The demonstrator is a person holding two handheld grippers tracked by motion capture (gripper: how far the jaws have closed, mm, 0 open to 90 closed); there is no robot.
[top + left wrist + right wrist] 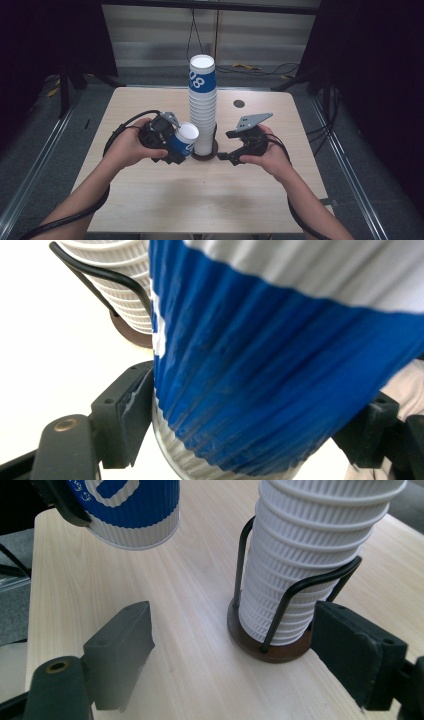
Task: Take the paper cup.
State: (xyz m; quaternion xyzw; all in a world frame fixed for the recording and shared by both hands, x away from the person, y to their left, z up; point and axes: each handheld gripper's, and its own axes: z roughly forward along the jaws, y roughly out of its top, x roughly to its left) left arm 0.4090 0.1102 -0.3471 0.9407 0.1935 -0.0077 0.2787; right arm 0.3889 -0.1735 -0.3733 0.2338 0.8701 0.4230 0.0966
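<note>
A tall stack of white ribbed paper cups (203,120) with a blue-banded cup on top stands in a black wire holder on a round brown base (205,156) at mid-table. My left gripper (175,145) is shut on a single blue-and-white cup (183,140), tilted and held just left of the stack's foot. In the left gripper view both pads press the cup's blue ribbed wall (260,365), with the stack (125,295) behind. My right gripper (227,146) stands open just right of the base. Its jaws (235,630) hold nothing; the stack (305,555) and held cup (132,510) lie ahead.
A small dark round disc (239,103) lies on the light wooden table (200,200) behind the stack. Cables (260,67) run over the floor past the far edge. Dark curtains and stand legs flank the table.
</note>
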